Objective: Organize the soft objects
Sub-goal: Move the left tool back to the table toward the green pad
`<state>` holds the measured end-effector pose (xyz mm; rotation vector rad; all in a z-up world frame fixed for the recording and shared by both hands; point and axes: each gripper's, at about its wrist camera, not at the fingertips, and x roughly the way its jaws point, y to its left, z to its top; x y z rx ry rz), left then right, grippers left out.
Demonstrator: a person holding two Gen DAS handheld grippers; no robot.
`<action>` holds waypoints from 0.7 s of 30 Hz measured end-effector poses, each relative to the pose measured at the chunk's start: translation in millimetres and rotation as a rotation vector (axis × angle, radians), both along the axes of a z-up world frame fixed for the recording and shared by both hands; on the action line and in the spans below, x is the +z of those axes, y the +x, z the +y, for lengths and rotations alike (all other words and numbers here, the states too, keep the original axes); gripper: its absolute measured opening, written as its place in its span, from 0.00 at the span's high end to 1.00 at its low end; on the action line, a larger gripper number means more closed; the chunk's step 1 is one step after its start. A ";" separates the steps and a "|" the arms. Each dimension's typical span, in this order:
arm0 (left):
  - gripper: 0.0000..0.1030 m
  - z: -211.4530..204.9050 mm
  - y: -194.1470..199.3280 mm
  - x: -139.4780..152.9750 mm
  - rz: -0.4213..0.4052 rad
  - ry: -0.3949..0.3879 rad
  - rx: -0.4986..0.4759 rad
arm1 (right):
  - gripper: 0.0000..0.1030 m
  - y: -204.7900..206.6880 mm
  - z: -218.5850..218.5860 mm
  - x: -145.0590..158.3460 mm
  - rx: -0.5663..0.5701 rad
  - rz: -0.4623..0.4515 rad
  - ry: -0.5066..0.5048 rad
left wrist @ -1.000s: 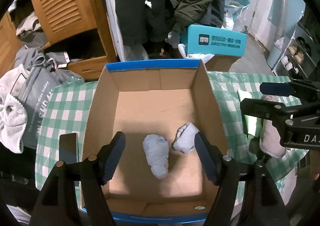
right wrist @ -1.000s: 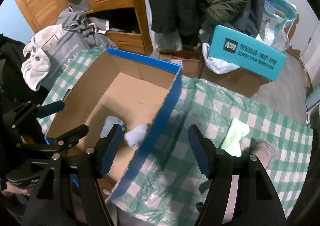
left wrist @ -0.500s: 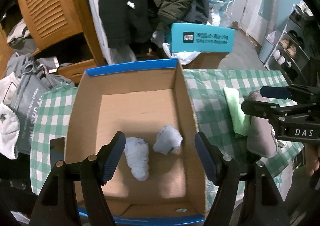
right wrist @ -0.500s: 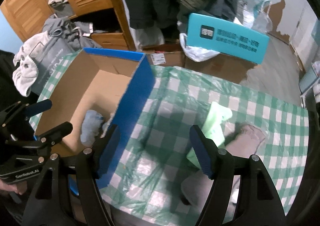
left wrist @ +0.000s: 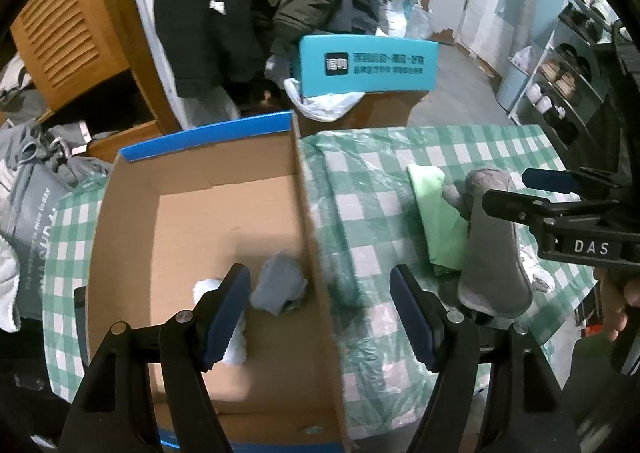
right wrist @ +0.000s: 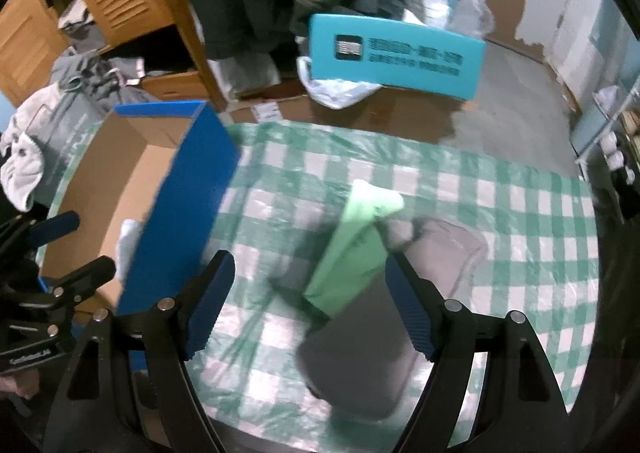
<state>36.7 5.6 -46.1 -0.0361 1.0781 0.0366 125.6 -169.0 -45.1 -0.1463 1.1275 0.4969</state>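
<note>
While the right gripper (right wrist: 310,303), its jaws just opening wide and empty, is hanging over the folded light-green cloth (right wrist: 354,249) lying on the grey slipper (right wrist: 360,365) mid-table, the left gripper (left wrist: 320,313), also wide, is straddling the brown cardboard box's (left wrist: 316,253) right wall; closing carelessly risks pinching slipper with cloth.

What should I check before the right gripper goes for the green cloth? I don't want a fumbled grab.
1. Right gripper open, jaws just widened: ok.
2. Nothing gripped between its pads: ok.
3. Green cloth within the jaw line: ok.
4. Cloth clear of the grey item: not ok, it lies across it.
5. Cardboard box has room beside the two bundles: ok.
6. Left gripper open and empty: ok.
</note>
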 end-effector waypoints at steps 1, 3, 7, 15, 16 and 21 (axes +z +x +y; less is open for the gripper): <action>0.28 -3.4 1.0 -1.2 0.004 0.001 -0.006 | 0.24 1.5 -5.0 -2.5 -0.012 0.006 -0.003; 0.28 -10.4 2.7 -3.3 0.011 0.003 -0.017 | 0.24 3.1 -13.1 -6.8 -0.030 0.014 -0.011; 0.28 -25.4 8.4 -8.2 0.020 0.002 -0.042 | 0.23 7.4 -28.7 -16.4 -0.067 0.033 -0.029; 0.28 -52.7 27.0 -26.1 0.050 0.025 -0.090 | 0.23 16.6 -48.4 -44.3 -0.115 0.075 -0.078; 0.28 -54.6 29.3 -29.0 0.055 0.023 -0.091 | 0.23 17.7 -49.9 -46.7 -0.119 0.080 -0.081; 0.28 -61.3 39.7 -39.6 0.077 0.002 -0.093 | 0.23 22.5 -53.2 -58.4 -0.131 0.098 -0.095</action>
